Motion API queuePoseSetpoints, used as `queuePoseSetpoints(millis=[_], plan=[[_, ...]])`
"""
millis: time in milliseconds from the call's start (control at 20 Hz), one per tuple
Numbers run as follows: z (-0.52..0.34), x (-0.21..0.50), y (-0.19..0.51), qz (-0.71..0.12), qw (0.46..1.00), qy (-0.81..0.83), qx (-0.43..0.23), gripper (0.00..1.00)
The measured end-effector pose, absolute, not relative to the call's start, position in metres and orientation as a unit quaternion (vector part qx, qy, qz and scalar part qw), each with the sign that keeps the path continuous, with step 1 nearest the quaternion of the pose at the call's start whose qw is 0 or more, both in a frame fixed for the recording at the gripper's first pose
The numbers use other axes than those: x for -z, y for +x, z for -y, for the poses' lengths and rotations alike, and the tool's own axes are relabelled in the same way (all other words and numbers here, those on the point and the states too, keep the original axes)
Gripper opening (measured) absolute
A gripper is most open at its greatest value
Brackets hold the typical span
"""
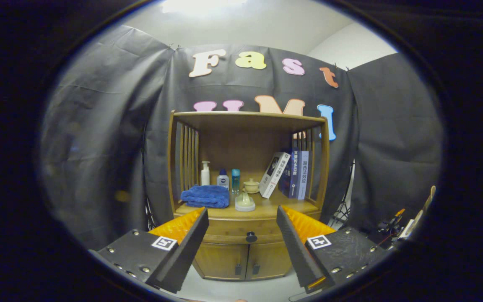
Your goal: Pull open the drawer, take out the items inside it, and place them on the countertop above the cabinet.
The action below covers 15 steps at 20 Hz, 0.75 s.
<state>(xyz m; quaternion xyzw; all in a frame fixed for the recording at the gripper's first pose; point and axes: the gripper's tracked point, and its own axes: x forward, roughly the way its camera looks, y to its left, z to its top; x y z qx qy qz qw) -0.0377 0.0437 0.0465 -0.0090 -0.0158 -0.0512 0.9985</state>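
tongs spread wide, gripping nothing | drawer shut; knob between the fingers, beyond the tips | tabletop above drawer: blue towel, bottles, small teapot, leaning books | cabinet doors below, closed

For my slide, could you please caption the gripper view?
Open gripper faces the cabinet, its shut drawer's knob between the fingers.
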Motion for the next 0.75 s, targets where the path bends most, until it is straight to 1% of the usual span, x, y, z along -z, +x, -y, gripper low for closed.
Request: queuePoseSetpoints(millis=[750], plan=[[-0.0427, -0.0411, -0.0364, 0.011, 0.998, -0.007, 0.055, 0.97]])
